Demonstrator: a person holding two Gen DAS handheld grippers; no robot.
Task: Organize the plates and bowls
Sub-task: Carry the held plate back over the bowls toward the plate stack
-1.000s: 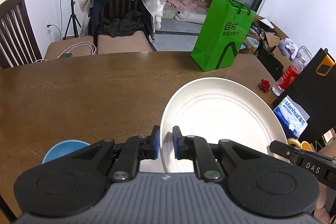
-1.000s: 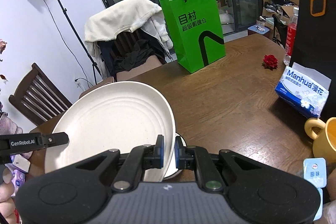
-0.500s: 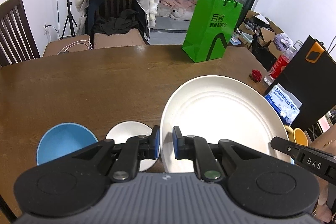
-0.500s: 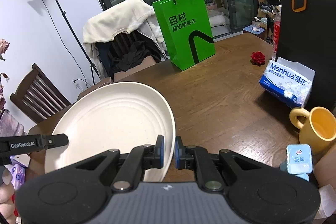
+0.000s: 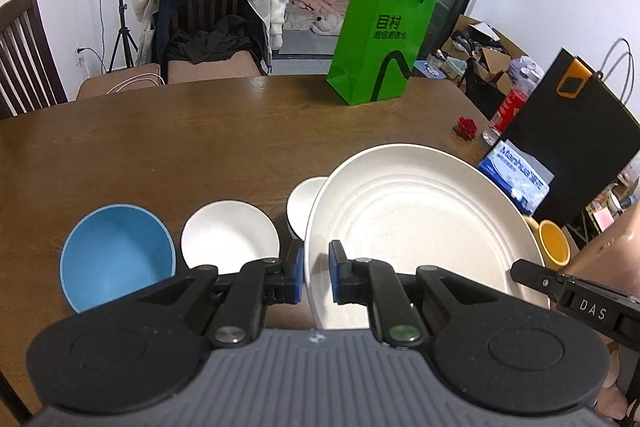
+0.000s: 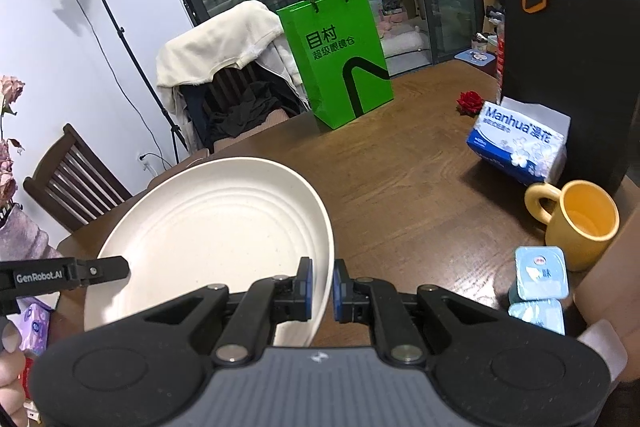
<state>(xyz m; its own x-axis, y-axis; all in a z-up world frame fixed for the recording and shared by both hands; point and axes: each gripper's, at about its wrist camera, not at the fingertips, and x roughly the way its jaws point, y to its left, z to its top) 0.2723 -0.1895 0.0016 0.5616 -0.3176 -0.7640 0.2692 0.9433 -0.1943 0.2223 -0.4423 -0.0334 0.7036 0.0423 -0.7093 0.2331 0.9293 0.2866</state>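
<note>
A large cream plate point(image 5: 416, 227) is held above the wooden table point(image 5: 200, 139) by both grippers. My left gripper point(image 5: 316, 277) is shut on its left rim. My right gripper point(image 6: 320, 285) is shut on its right rim; the plate point(image 6: 212, 239) fills the left of the right wrist view. Below, in the left wrist view, stand a blue bowl point(image 5: 116, 255), a white bowl point(image 5: 230, 241) and a second white bowl point(image 5: 306, 201) partly hidden by the plate.
A green paper bag point(image 5: 380, 43) stands at the far table edge. On the right are a black bag point(image 6: 568, 67), a tissue pack point(image 6: 520, 139), a yellow mug point(image 6: 580, 223), yogurt cups point(image 6: 540, 275) and a red rose point(image 6: 470, 101). Chairs point(image 5: 208, 27) stand behind.
Both grippers have lifted and drawn back with the plate. The blue bowl and two white bowls have come into the left wrist view beneath it.
</note>
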